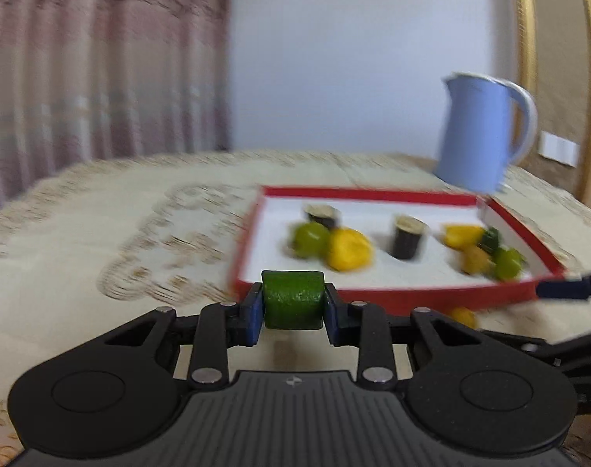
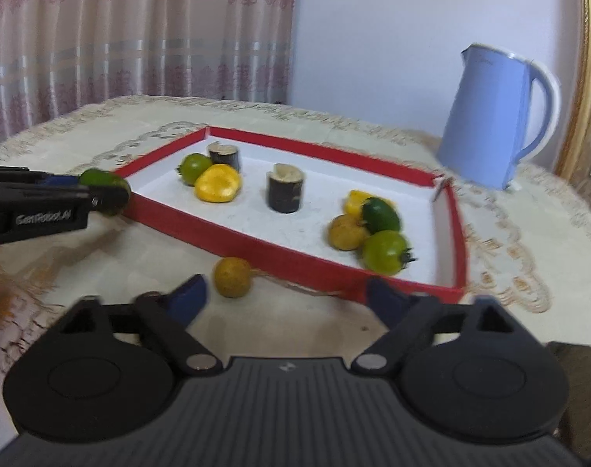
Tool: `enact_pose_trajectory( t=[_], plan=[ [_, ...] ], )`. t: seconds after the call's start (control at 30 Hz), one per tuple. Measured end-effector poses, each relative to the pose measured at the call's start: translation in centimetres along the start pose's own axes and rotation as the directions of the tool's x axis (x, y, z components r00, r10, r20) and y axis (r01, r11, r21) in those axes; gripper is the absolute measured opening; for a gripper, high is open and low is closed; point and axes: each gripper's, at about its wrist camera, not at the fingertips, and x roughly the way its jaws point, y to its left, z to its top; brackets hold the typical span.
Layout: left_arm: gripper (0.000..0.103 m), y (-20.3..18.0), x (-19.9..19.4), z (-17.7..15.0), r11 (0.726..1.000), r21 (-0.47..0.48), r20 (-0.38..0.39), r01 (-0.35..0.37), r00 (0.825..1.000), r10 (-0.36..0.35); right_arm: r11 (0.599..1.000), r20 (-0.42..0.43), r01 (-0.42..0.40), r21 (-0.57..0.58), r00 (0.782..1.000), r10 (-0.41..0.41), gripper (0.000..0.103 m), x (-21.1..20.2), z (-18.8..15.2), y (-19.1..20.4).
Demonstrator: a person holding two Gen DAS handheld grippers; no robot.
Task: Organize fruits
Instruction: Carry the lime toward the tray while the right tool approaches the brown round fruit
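Green fruit (image 1: 292,305) sits clamped in left tongs (image 1: 293,307); right tongs (image 2: 285,297) gape, apparently empty, near yellow fruit (image 2: 232,277).

A green fruit piece (image 1: 292,305) sits clamped in the left tongs (image 1: 293,307), just near the red tray (image 2: 280,251) of fruits.

My two wrist cameras look low and close across the red tray (image 1: 389,299) (image 2: 256,247) (left view blurred), both facing its near wall.
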Motion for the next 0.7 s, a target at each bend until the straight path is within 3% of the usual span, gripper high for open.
enact_pose_trajectory(
  t=[0.03,0.1,0.47,0.5,0.53,0.6,0.7],
  plan=[
    [0.030,0.3,0.1,-0.1,1.000,-0.013,0.008,-0.012,1.000,0.012,1.000,-0.013,-0.014,0.009,1.000,0.014,0.056,0.2,0.1,0.0],
    [0.030,0.8,0.5,-0.2,0.999,-0.040,-0.005,-0.006,1.000,0.006,1.000,-0.030,-0.025,0.012,0.999,0.025,0.046,0.7,0.1,0.2],
    [0.030,1.8,0.7,-0.4,0.995,-0.095,-0.017,0.037,0.999,-0.038,0.998,-0.055,-0.056,-0.013,0.997,0.055,0.047,2.3,0.9,2.1],
    [0.030,1.8,0.7,-0.4,0.994,-0.098,-0.019,0.038,0.999,-0.040,0.998,-0.060,-0.053,-0.014,0.997,0.052,0.044,2.6,1.0,2.2],
    [0.030,1.8,0.7,-0.4,0.994,-0.101,-0.021,0.042,0.999,-0.044,0.999,-0.067,-0.050,-0.014,0.997,0.049,0.033,2.9,0.9,2.3],
    [0.030,2.0,0.7,-0.4,0.993,-0.107,-0.029,0.049,0.998,-0.052,0.999,-0.064,-0.053,-0.005,0.997,0.053,0.024,2.9,0.9,2.2],
    [0.030,2.1,1.0,-0.4,0.992,-0.114,-0.042,0.054,0.997,-0.059,0.999,-0.059,-0.043,-0.005,0.997,0.043,0.023,2.6,0.8,2.1]
  ],
)
